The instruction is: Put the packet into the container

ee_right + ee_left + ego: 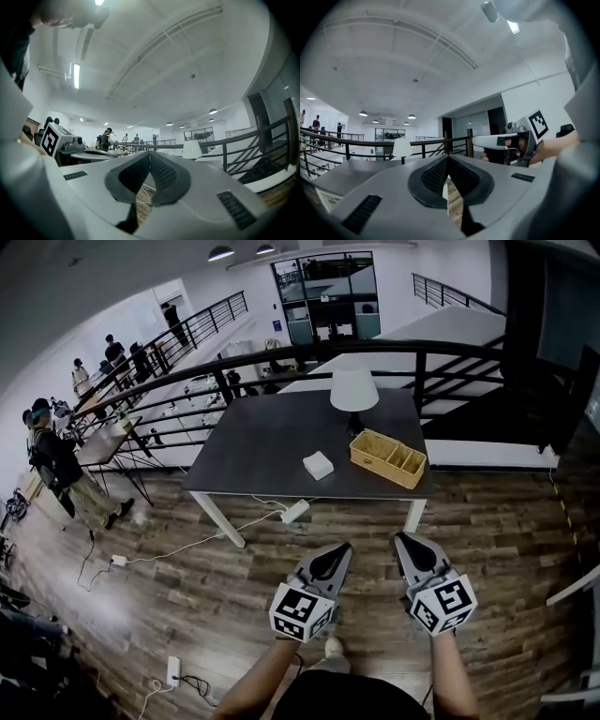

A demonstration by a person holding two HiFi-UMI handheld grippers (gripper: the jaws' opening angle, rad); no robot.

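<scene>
Wooden flooring runs under a dark table [253, 442]. On it lies a small white square packet [318, 464], flat, at 9 o'clock of the divided wicker container [387, 457]. Only the head view shows these two things. The gripper views show the lampshade [401, 147] instead. The left gripper [339, 551] and right gripper [407, 542] hover at 6 o'clock of the table, jaws together and empty.

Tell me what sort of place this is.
Probably an open indoor workspace or lab: a black railing edges the wood floor, people stand around work tables at left, cables trail below the dark table.
</scene>
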